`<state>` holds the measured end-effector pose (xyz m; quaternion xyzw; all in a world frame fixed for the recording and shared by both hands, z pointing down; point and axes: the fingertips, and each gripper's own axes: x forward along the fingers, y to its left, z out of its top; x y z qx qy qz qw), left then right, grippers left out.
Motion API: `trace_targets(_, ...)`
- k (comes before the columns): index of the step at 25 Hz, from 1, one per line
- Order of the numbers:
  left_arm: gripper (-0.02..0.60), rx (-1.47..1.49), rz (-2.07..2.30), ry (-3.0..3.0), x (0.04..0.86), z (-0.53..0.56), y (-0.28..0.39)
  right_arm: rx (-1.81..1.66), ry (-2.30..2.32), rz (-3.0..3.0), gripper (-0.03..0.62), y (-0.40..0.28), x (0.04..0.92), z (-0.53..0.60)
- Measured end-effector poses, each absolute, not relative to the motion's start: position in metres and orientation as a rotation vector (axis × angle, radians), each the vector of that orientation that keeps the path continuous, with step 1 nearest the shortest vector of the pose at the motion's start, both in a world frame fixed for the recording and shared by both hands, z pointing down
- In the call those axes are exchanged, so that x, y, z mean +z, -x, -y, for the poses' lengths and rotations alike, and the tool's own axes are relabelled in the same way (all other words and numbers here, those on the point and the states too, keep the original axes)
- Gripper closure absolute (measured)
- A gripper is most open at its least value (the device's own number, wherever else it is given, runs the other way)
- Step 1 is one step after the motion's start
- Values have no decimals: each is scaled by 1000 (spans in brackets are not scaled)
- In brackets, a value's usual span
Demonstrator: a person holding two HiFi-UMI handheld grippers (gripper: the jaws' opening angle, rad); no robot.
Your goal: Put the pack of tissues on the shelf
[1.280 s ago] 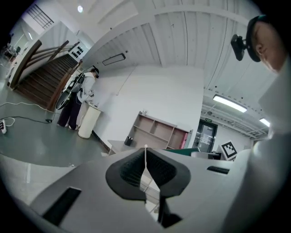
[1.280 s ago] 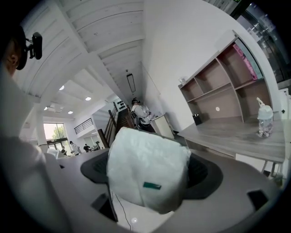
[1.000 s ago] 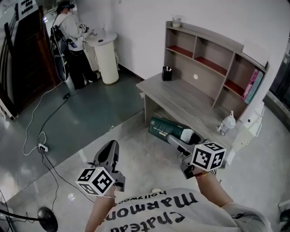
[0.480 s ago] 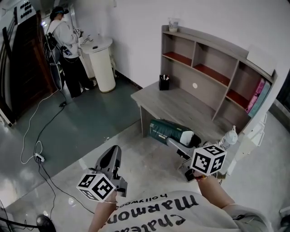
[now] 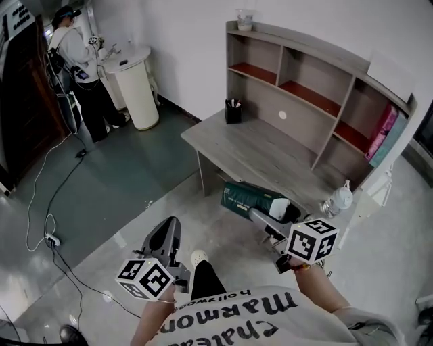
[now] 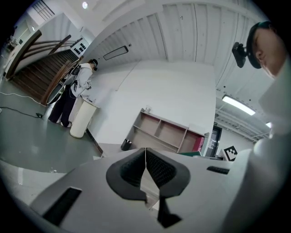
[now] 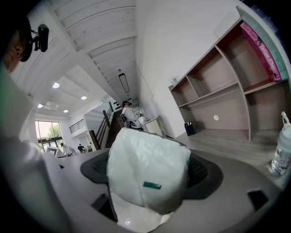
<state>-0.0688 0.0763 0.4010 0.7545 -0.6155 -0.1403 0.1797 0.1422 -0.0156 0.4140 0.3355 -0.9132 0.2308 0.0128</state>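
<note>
The pack of tissues (image 5: 252, 196), dark green with a white end, hangs low before the desk's front edge, with my right gripper (image 5: 265, 215) shut on it. In the right gripper view the pack's white end (image 7: 148, 175) fills the gap between the jaws of the right gripper (image 7: 149, 178). The grey shelf unit (image 5: 318, 88) with red-lined compartments stands on the back of the wooden desk (image 5: 260, 152); the shelf unit (image 7: 218, 86) lies ahead and to the right. My left gripper (image 5: 166, 230) is shut and empty over the floor, its jaws meeting in the left gripper (image 6: 145, 169) view.
A black pen holder (image 5: 233, 111) and a clear bottle (image 5: 335, 201) stand on the desk. Pink and teal books (image 5: 385, 132) fill the right compartment, and a cup (image 5: 245, 20) tops the shelf. A person (image 5: 74, 64) stands by a white cylinder stand (image 5: 135, 88). A cable (image 5: 47, 203) crosses the floor.
The desk and shelf have slid left and nearer in the head view, and a shoe has come into sight between the grippers. The right gripper still holds the pack.
</note>
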Motion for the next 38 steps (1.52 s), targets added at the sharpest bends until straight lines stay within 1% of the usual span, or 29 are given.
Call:
trace_targets(13,565,-451,1733,-2153,388,27,114,696,-1194,2827,151,-126,401,100)
trace_targets(23,565,-468,1663,-2296,332,133,153,647,-1373,2843,149,-105,352,183)
trace_targets(30,564,-442,1591,-2407,308,189,171,636,-1509,2834,149,-94,336,224)
trace_targets(38,564,-437,1491,-2461,309,229,194,602,-1619,2817,151,-76,337,259)
